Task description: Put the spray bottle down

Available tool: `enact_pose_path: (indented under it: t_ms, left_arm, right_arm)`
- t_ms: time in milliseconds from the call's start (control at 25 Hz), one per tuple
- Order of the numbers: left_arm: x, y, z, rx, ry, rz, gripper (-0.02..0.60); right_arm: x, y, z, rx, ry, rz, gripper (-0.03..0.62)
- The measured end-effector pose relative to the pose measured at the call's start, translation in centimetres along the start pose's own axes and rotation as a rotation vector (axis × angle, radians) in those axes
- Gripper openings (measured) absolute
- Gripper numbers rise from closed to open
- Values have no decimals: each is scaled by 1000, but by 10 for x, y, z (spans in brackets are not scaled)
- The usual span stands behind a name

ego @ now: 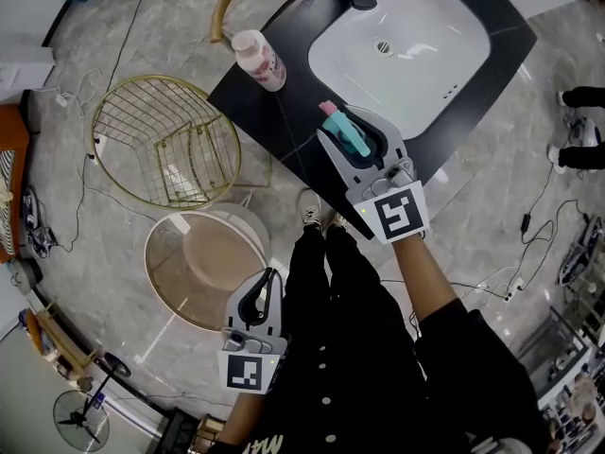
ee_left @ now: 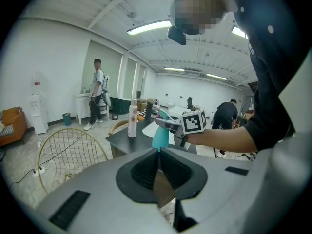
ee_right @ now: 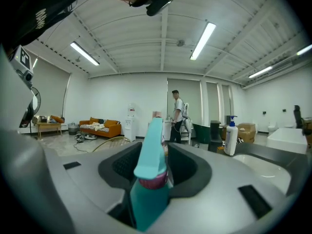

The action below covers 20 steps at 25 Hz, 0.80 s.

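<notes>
Spray bottle [ee_right: 148,199] between right gripper [ee_right: 157,150] jaws, unclamped; sink drain [ego: 383,48], head view only.

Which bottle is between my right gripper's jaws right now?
The teal spray bottle with the pink collar. The pale pink bottle stands untouched near the corner of the counter.

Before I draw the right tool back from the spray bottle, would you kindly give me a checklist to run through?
1. Spray bottle upright in the right tool: ok.
2. Its jaws off the bottle: ok, a gap shows beside it.
3. Bottle base resting on the counter: cannot tell.
4. Pink bottle stands apart from it: ok.
5. Left tool shut and empty: ok.
</notes>
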<state>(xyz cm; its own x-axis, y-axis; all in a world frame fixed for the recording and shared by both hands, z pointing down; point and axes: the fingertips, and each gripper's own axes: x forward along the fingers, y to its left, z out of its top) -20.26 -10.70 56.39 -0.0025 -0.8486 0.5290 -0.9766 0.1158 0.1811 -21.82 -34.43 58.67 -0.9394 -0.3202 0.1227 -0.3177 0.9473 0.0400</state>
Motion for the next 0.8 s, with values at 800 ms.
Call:
enact_pose_path:
  t_ms: [800]
  left_arm:
    - [35,-20,143,231,-292,-146,23]
  right_arm:
    - [-132,-44,102,61,-60,-211,149]
